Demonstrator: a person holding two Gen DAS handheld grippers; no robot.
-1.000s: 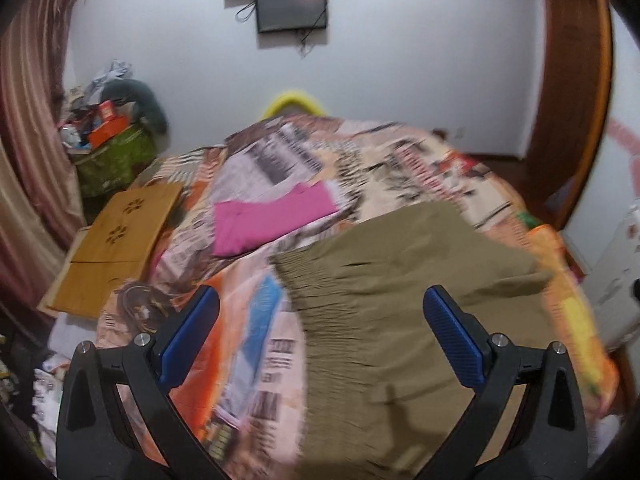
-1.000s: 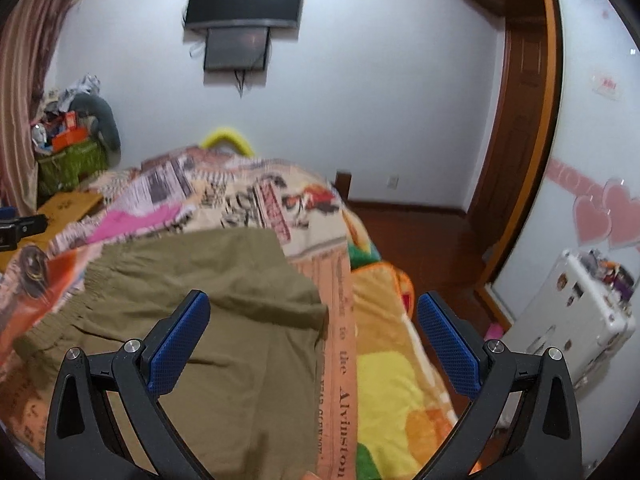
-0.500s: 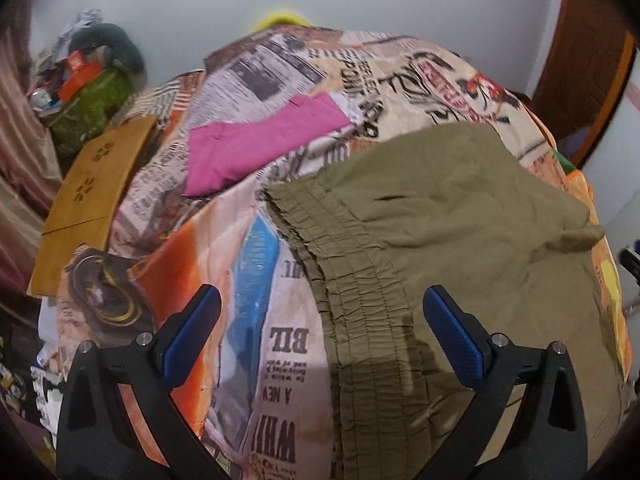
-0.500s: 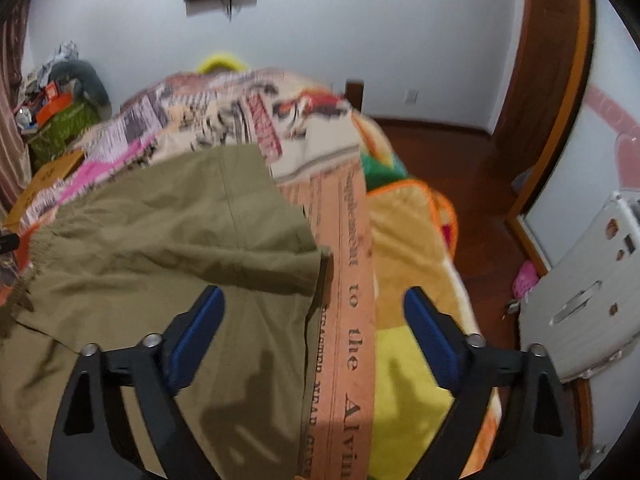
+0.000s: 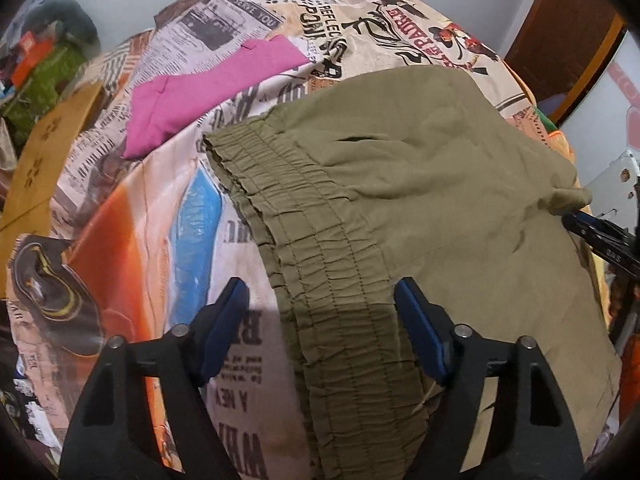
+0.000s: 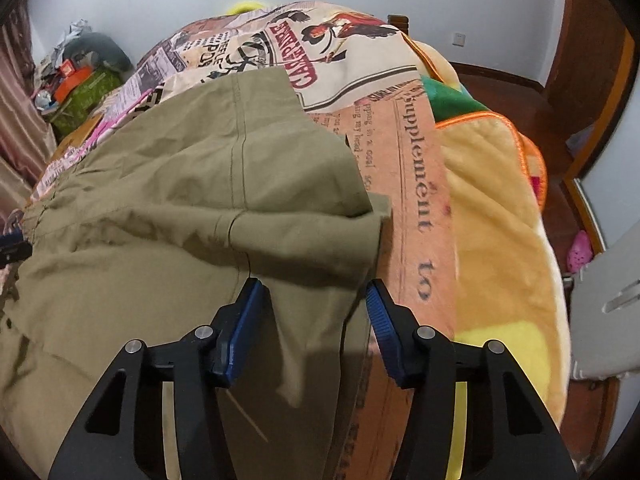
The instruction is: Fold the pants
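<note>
Olive-green pants (image 5: pixel 420 184) lie spread on a bed with a newspaper-print cover (image 5: pixel 168 240). In the left wrist view my left gripper (image 5: pixel 322 300) is open, low over the near end of the gathered elastic waistband (image 5: pixel 320 264), with the band between its jaws. In the right wrist view my right gripper (image 6: pixel 314 292) is open, straddling the near right edge of the pants (image 6: pixel 224 184) by the hem, where one layer is folded over (image 6: pixel 360 208). Its tip also shows at the right edge of the left wrist view (image 5: pixel 600 236).
A folded pink garment (image 5: pixel 208 88) lies on the bed beyond the waistband. A wooden board (image 5: pixel 44 152) and a cluttered pile (image 5: pixel 40 52) stand at the left. A yellow-orange blanket (image 6: pixel 492 220) hangs over the bed's right side above the wooden floor (image 6: pixel 532 92).
Both grippers have tilted down and dropped closer to the pants. Their jaws have narrowed but stay open. The left is now over the waistband, the right over the hem edge.
</note>
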